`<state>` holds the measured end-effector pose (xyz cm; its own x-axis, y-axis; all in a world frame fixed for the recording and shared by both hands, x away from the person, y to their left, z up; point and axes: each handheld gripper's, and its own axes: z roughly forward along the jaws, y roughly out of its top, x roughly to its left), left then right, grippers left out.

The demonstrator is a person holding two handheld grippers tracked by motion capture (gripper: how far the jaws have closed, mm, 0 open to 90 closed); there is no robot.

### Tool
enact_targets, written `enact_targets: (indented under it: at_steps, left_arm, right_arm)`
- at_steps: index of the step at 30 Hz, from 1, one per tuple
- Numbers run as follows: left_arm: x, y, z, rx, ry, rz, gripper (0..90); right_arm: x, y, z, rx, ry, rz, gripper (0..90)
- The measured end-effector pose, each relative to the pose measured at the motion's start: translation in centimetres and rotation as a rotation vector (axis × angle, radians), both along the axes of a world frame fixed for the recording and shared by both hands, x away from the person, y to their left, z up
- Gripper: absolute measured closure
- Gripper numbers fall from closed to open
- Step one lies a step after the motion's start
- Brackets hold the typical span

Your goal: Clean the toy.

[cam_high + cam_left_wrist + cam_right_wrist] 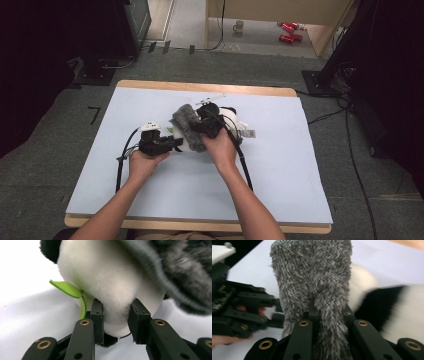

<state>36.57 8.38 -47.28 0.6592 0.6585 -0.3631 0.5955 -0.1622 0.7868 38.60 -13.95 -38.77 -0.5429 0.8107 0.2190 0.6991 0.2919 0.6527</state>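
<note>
At the middle of the worktop [300,165], your left hand-held gripper [116,315] pinches the soft, light plush panda [107,282] while your right hand-held gripper [329,312] grasps its fuzzy grey sock [314,277], limp, best gripped by a fold.

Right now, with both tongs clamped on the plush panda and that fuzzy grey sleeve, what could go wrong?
1. The left tongs pinch only a small fold of the white plush panda; a pull could make it slip free.
2. The right tongs grip a bunched fold of the grey sleeve, so tugging may stretch it rather than slide it.
3. The green felt leaf lies beside one pad and might snag.
</note>
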Motion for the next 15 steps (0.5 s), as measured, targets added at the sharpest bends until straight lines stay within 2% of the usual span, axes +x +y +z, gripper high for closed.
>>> enact_targets:
  at_steps: [3, 9, 15]
  left_arm:
    - [0.1, 0.1, 0.0, -0.007, 0.001, -0.003, 68.9]
    - [0.1, 0.1, -0.1, -0.008, -0.002, -0.011, 69.0]
    - [0.1, 0.1, -0.1, -0.008, -0.003, -0.014, 69.0]
  right_arm:
    - [-0.1, -2.0, 0.5, -0.010, -0.006, -0.041, 78.8]
    - [-0.8, -5.9, 1.7, 0.020, -0.022, -0.088, 78.8]
    - [-1.9, -8.7, 1.8, 0.029, -0.046, -0.120, 78.7]
